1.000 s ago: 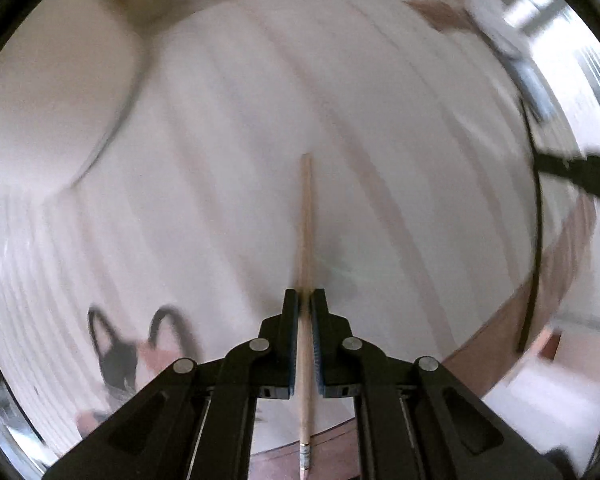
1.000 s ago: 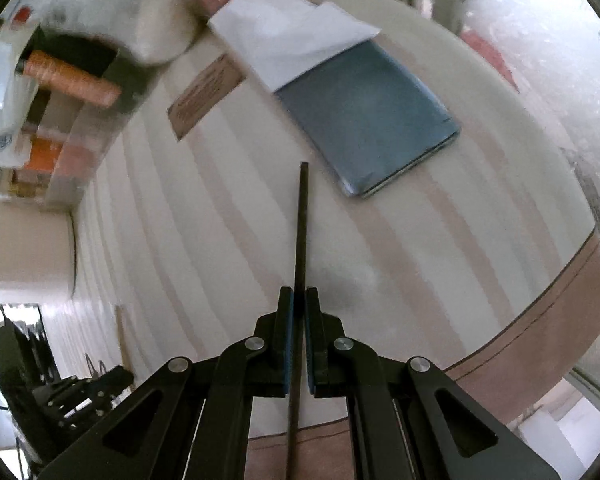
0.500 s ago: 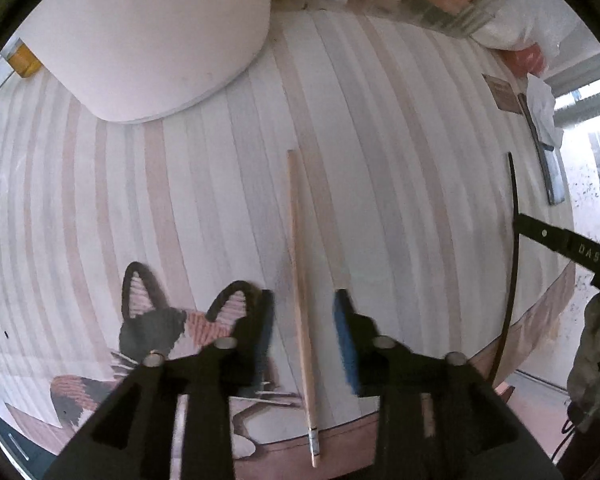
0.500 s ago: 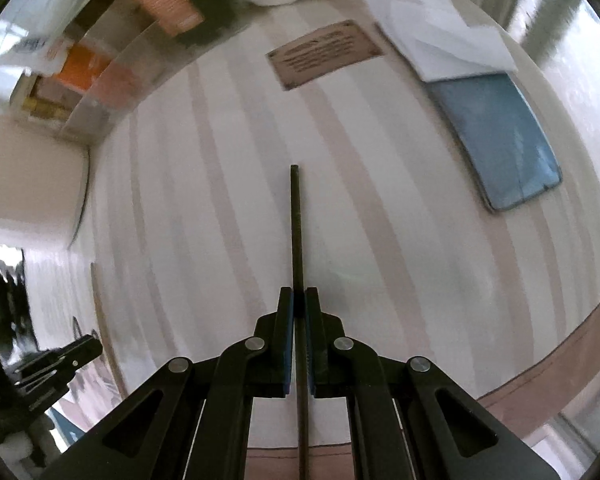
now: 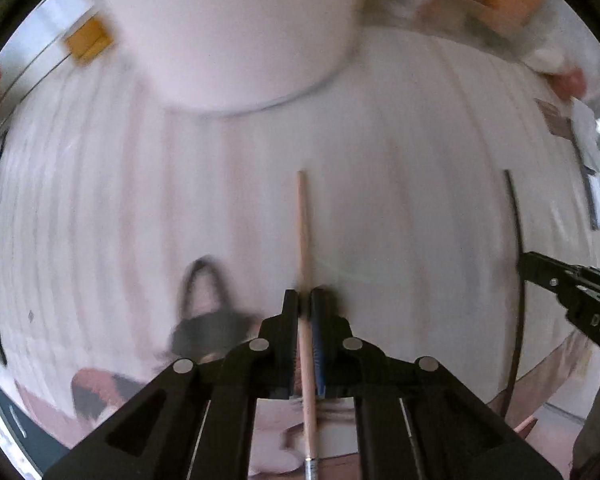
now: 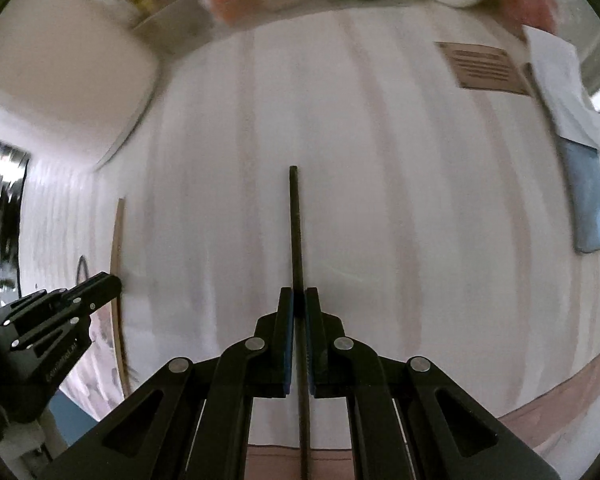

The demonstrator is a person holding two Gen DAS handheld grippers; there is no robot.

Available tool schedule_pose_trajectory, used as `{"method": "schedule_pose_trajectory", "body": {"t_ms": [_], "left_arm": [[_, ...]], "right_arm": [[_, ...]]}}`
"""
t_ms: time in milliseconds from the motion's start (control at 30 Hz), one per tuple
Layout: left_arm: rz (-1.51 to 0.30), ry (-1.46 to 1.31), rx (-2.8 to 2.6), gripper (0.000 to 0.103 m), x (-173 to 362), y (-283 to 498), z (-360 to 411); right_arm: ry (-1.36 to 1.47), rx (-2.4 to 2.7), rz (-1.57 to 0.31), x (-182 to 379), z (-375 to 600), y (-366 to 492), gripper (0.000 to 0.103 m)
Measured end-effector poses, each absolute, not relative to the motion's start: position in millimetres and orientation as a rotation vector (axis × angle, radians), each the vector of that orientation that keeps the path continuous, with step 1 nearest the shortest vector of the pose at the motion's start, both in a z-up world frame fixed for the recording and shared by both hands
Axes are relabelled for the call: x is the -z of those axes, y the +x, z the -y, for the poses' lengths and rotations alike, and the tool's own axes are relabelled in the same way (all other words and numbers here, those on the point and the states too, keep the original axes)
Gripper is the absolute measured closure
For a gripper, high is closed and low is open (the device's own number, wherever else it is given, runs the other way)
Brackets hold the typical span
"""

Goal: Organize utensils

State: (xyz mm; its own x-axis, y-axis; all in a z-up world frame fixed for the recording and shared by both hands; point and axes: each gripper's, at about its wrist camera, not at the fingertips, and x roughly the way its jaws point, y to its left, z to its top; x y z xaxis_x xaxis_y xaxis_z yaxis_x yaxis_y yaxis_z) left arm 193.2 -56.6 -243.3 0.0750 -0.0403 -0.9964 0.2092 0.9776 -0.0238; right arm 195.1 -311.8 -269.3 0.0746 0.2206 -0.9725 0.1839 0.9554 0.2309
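Left gripper (image 5: 305, 298): matte black linkage arms, round silver pivot pins, blue pads (image 5: 318, 344) lining the fingers. Right gripper (image 6: 296, 296): identical build; white lettering "DAS" on its housing at 3 o'clock, left wrist view.

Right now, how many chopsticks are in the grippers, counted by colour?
Light wooden chopstick: 1, shut in the left gripper.
Black chopstick: 1, shut in the right gripper.
Total: 2.

Two chopsticks, one wooden chopstick (image 5: 303, 240), one black chopstick (image 6: 297, 240), two tongs (image 5: 304, 300) (image 6: 299, 300)
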Motion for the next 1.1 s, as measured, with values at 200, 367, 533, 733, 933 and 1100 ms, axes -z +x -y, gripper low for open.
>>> {"method": "schedule_pose_trajectory", "body": {"t_ms": [200, 367, 533, 733, 933, 1100], "left_arm": [[-1.49, 0.059, 0.124, 0.099, 236, 187, 7], [-1.479, 0.079, 0.135, 0.096, 234, 216, -18], [-1.466, 0.084, 0.147, 0.096, 233, 221, 7], [-1.444, 0.09, 0.146, 0.099, 240, 212, 25], [-1.356, 0.075, 0.168, 0.099, 204, 198, 32], [-1.254, 0.035, 0.195, 0.099, 157, 177, 33]], "right_arm": [[0.275, -0.061, -1.525, 269, 283, 204, 0.098], [0.216, -0.068, -1.55, 270, 265, 215, 0.098], [0.206, -0.066, -1.558, 274, 248, 225, 0.098], [0.176, -0.06, -1.55, 277, 233, 234, 0.098], [0.235, -0.073, -1.474, 270, 233, 226, 0.098], [0.243, -0.116, -1.345, 231, 226, 208, 0.099]]}}
